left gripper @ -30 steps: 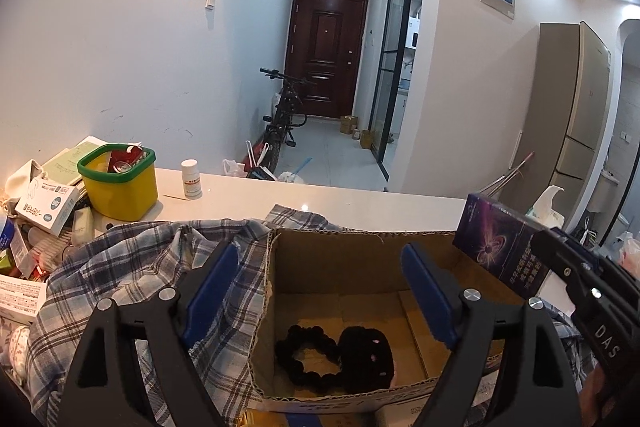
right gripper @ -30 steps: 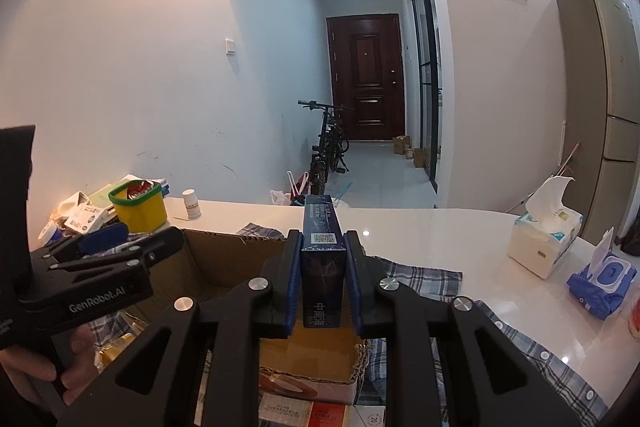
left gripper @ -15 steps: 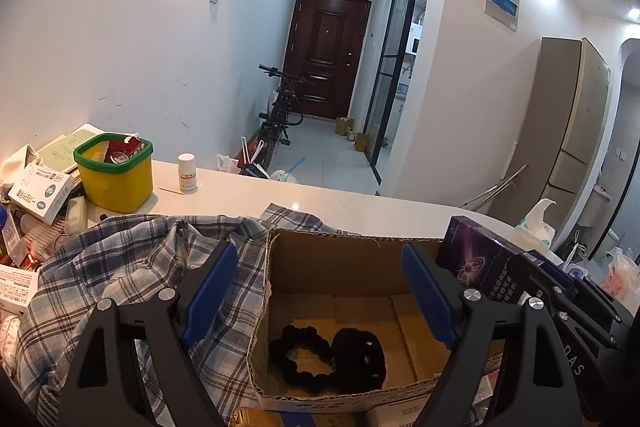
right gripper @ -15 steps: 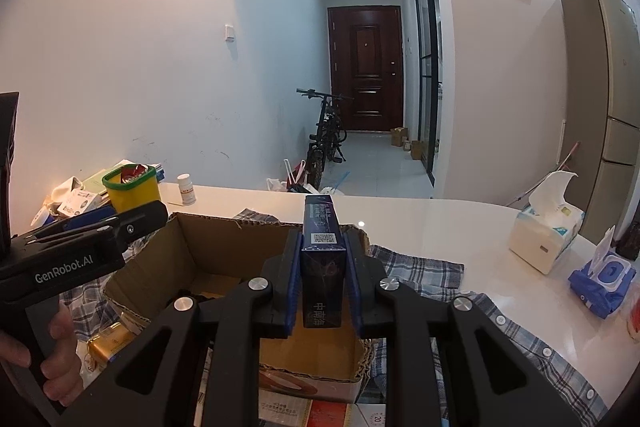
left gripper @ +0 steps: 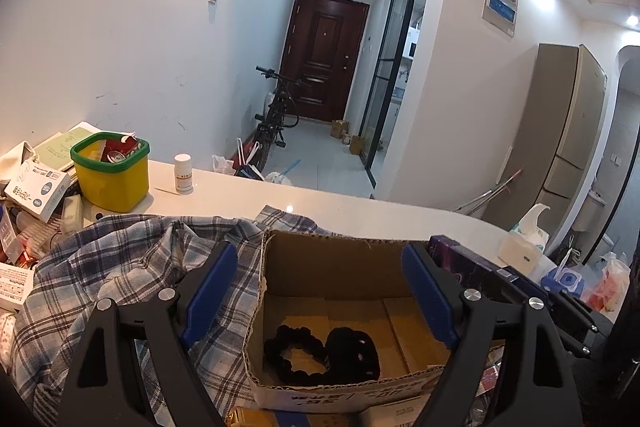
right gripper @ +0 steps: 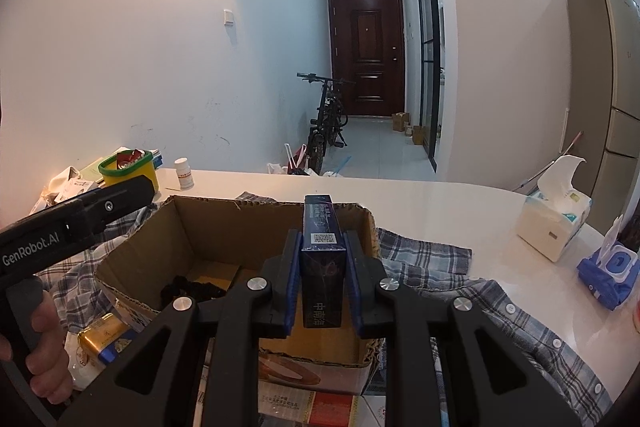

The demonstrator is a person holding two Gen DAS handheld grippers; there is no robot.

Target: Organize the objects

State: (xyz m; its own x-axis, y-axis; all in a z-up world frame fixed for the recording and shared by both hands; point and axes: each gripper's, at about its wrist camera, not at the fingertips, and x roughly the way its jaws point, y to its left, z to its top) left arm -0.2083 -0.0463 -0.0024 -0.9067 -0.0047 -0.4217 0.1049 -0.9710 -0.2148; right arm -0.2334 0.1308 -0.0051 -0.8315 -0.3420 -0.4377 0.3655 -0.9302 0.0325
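Looking along the left gripper (left gripper: 320, 291), we saw its blue pads standing wide apart with nothing between them, framing the open cardboard box (left gripper: 336, 259) on the worktop (left gripper: 320, 201). It hovered at the box's near edge, likely to steady or guard it while the other hand delivered. Inside the box lay a black scrunchie (left gripper: 294, 349) touching another dark fabric item (left gripper: 354, 349), so the box seemed to be our collecting place. A plaid shirt (left gripper: 120, 267) lay crumpled just beside and partly under it. At the right, the dark blue carton (left gripper: 460, 263) showed at the box's rim, gripped from behind. Further left stood a yellow tub (left gripper: 112, 175) with a green rim and a white pill bottle (left gripper: 183, 174); print on the small cartons there was too small to read.

Turning to the right wrist view, the right gripper (right gripper: 322, 281) was clamped tight on the dark blue carton (right gripper: 322, 267), held upright on its narrow sides above the box (right gripper: 224, 227), which we judged suited lowering it in on end. Its top carried a QR label and its face pale Chinese characters. The left gripper's (right gripper: 136, 193) side read "GenRobot.AI", a hand (right gripper: 44, 347) around its handle. A tissue box (right gripper: 554, 223) and blue wipes pack (right gripper: 608, 271) sat well apart on the right.
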